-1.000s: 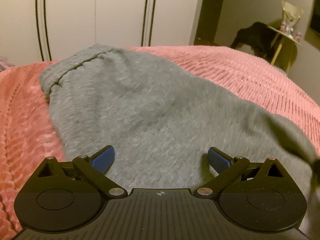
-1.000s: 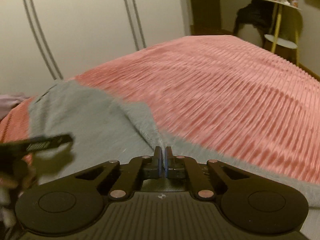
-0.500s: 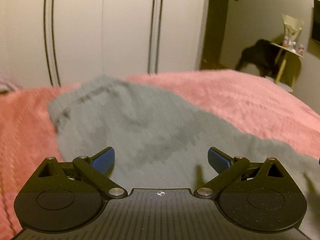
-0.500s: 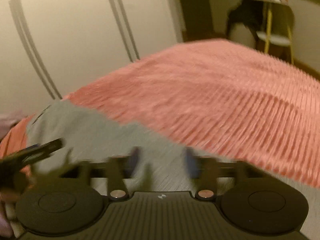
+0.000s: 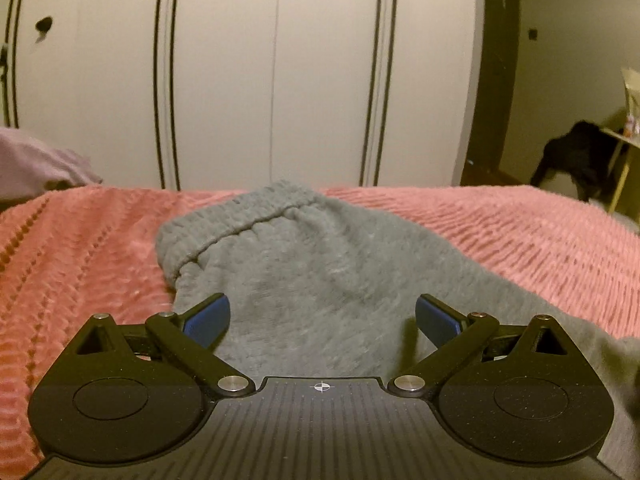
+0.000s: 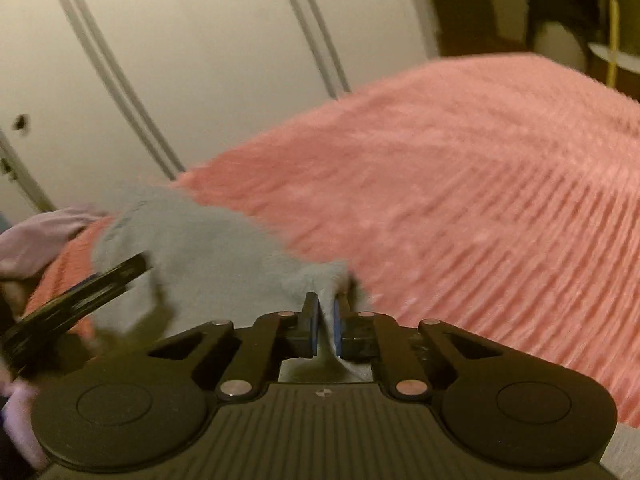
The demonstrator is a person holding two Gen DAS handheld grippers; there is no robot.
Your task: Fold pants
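Observation:
Grey knit pants point(image 5: 320, 272) lie on the pink ribbed bedspread point(image 5: 520, 236), waistband at the far end. My left gripper point(image 5: 322, 316) is open, low over the pants, with its blue pads either side of the cloth. In the right wrist view the pants point(image 6: 200, 248) stretch to the left, and my right gripper point(image 6: 325, 322) is shut on a pinched fold of the grey cloth at its right edge. The left gripper's body point(image 6: 76, 300) shows at that view's left edge.
White wardrobe doors point(image 5: 280, 80) stand behind the bed. A lilac cloth point(image 5: 36, 164) lies at the bed's far left. A dark garment hangs on a yellow-legged side table point(image 5: 616, 160) at the right, past a doorway.
The right gripper opened, then shut on the pants' edge. The left gripper dropped lower and tilted up, staying open.

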